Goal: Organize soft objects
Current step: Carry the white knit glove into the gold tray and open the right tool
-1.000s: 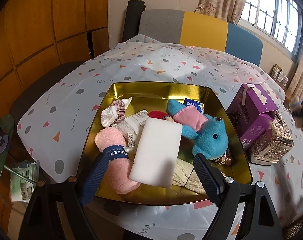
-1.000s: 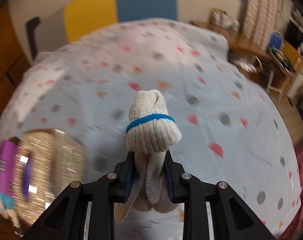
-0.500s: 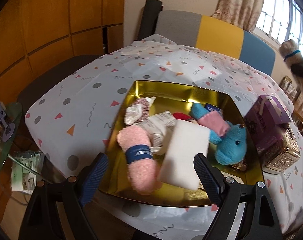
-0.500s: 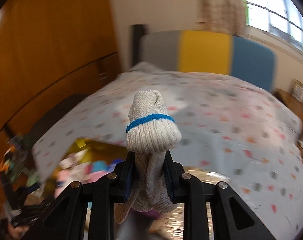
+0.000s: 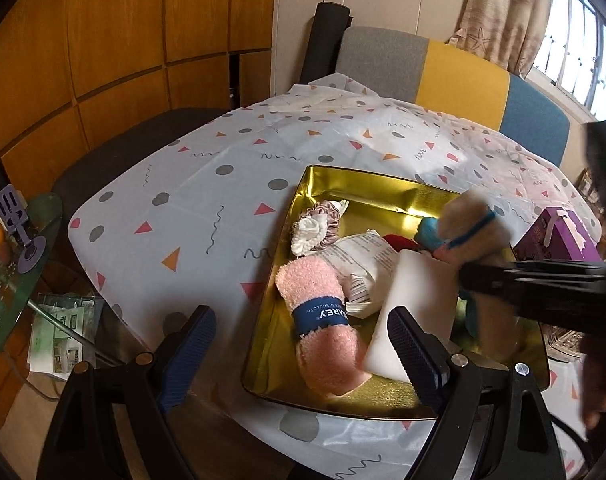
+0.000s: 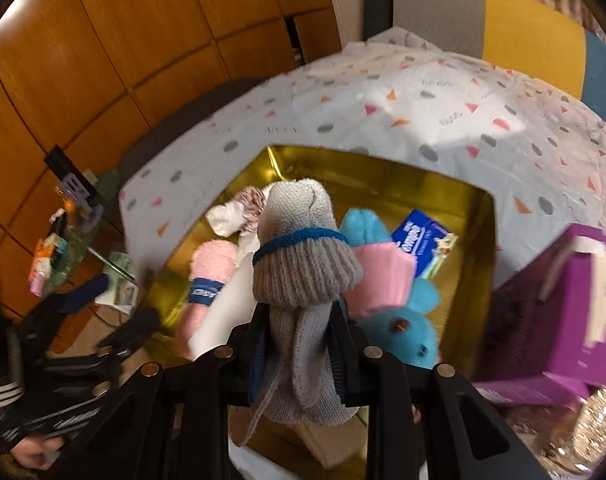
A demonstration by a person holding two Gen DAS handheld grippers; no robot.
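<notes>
Right claw (image 6: 299, 356) is gripping a rolled grey glove (image 6: 303, 256) by its loose lower part, the jaws pinching the knit from both sides so the ribbed cuff with its blue band is sticking up ahead of the fingertips. Holding it low like this is likely keeping the bulky end free to drop first. Glove is hanging over the gold tray (image 6: 479, 216), not yet resting on anything.

Directly beyond the right claw, inside the tray: blue plush (image 6: 407, 320) with pink shirt just right of the glove, pink towel roll (image 6: 207, 276) and white sponge (image 5: 419, 300) to its left, a scrunchie (image 5: 317, 228) further ahead. A blue packet (image 6: 419, 240) is lying ahead and right. The tray is evidently serving as the collecting bin, soft items being piled loosely rather than sorted.

Left claw (image 5: 299, 344) is standing wide open and empty, hovering at the tray's near-left corner, one finger over the counter (image 5: 191, 200), the other over the sponge. Probably waiting clear so the right side has room.

Purple box (image 6: 571, 304) is sitting outside the tray, right of the right claw — a stiff thing, so plausibly left out on purpose.

Judgement: the glove is about ready for release; free space is looking best at the tray's far side.
</notes>
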